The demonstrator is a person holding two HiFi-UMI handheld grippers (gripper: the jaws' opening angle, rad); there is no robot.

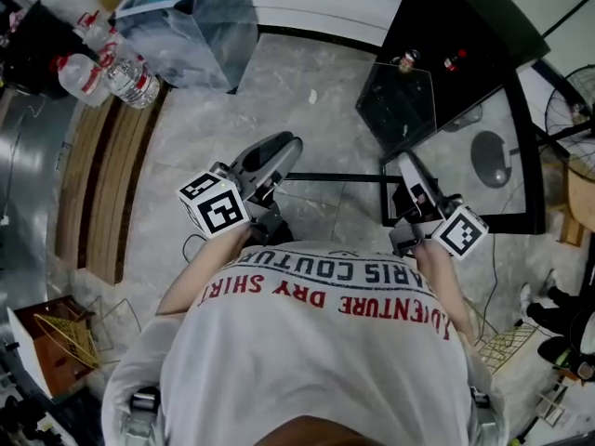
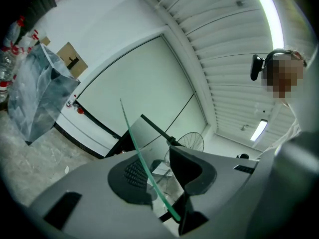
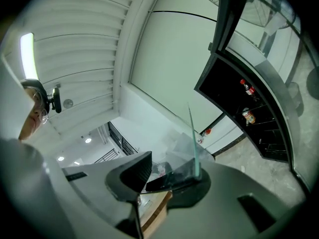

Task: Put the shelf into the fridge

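Observation:
I hold the shelf (image 1: 346, 177), a clear glass pane with a black strip along its near edge, off the floor between both grippers. My left gripper (image 1: 279, 159) grips the strip's left end and my right gripper (image 1: 407, 177) its right end. The pane tilts away toward the black fridge (image 1: 465, 35), which stands open at the upper right with bottles (image 1: 406, 60) on a shelf inside. In the left gripper view the green glass edge (image 2: 144, 168) runs between the jaws of that gripper (image 2: 157, 172). The right gripper view shows the glass edge (image 3: 195, 146) and strip clamped in the right gripper (image 3: 169, 177).
The fridge's glass door (image 1: 497, 161) hangs open to the right, a floor fan (image 1: 576, 110) beyond it. A clear plastic bin (image 1: 191, 21) and water bottles (image 1: 112, 77) stand at the upper left. Wooden planks (image 1: 102, 193) and wire racks (image 1: 70, 333) lie on the left.

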